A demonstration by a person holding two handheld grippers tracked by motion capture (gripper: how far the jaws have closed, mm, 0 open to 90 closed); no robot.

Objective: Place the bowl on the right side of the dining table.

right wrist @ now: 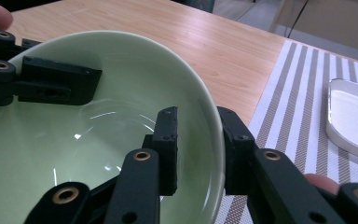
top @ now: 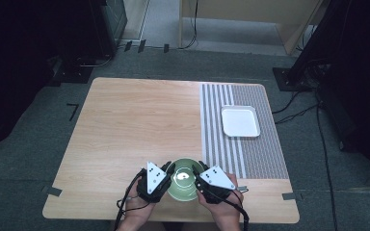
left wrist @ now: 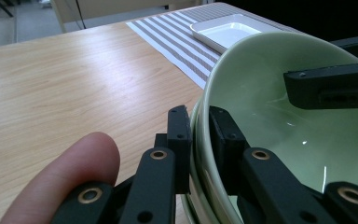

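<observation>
The green bowl (left wrist: 279, 116) ran past the right and bottom edges of the left gripper view; its near rim lay hidden behind the left gripper (left wrist: 200, 135), and its underside was unseen.

A pale green bowl (top: 183, 180) with a glossy, empty inside sits upright near the front edge of the wooden table (top: 135, 125), just left of the striped mat (top: 241, 139). Its rim is pinched on 2 opposite sides.

Glossy green glazed bowl (left wrist: 279, 116) (ceramic-looking), matt wooden table (top: 135, 125).
</observation>
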